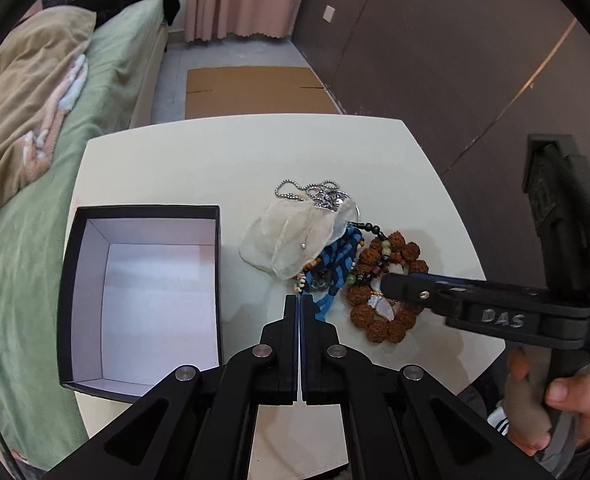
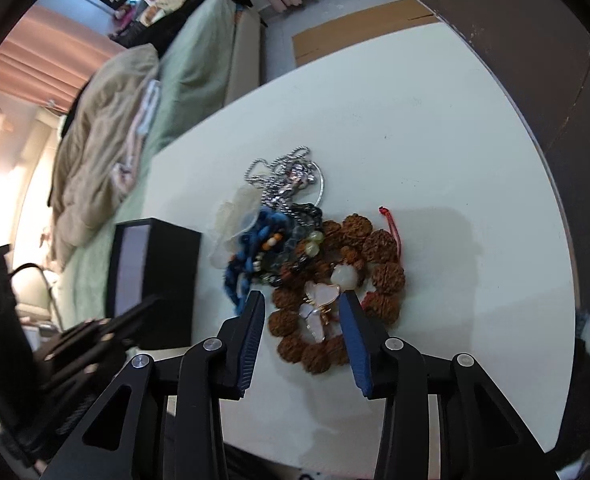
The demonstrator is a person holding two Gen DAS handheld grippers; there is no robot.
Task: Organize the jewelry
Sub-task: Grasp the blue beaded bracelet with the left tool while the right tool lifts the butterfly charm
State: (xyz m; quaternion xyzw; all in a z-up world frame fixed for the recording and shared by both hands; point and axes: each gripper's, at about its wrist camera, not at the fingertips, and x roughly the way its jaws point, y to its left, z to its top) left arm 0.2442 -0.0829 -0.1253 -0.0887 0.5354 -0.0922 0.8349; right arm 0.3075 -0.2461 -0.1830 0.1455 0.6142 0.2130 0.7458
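Jewelry [image 1: 347, 256] — a tangled heap on the white table [image 1: 215, 152], just right of the open black box [image 1: 139, 292], whose pale inside shows bare. In the heap: a brown seed-bead bracelet [image 2: 335, 288] with a pale butterfly charm [image 2: 321, 304] lying in its ring, a blue braided cord [image 1: 341, 256], a silver ball chain [image 1: 299, 192], a translucent pouch [image 1: 287, 240], small mixed beads. Right gripper [image 2: 303, 312] tilted down over the bracelet, jaws part open, straddling the charm and the near arc of beads, pads not yet pressing — nothing held. Left gripper [image 1: 299, 304] fully shut, tips at the near end of the blue cord; whether a strand is pinched cannot be told. Probably light, limp and loose in handling: chains and cords likely to slide, drape and drag neighbours along, since several pieces overlap. Seed beads rough and knobbly, so likely a sure hold across one or two beads of the ring. Charm glossy, thin, perhaps fragile — better gripped beside than upon. Smooth ball chain likely to slip unless bunched.
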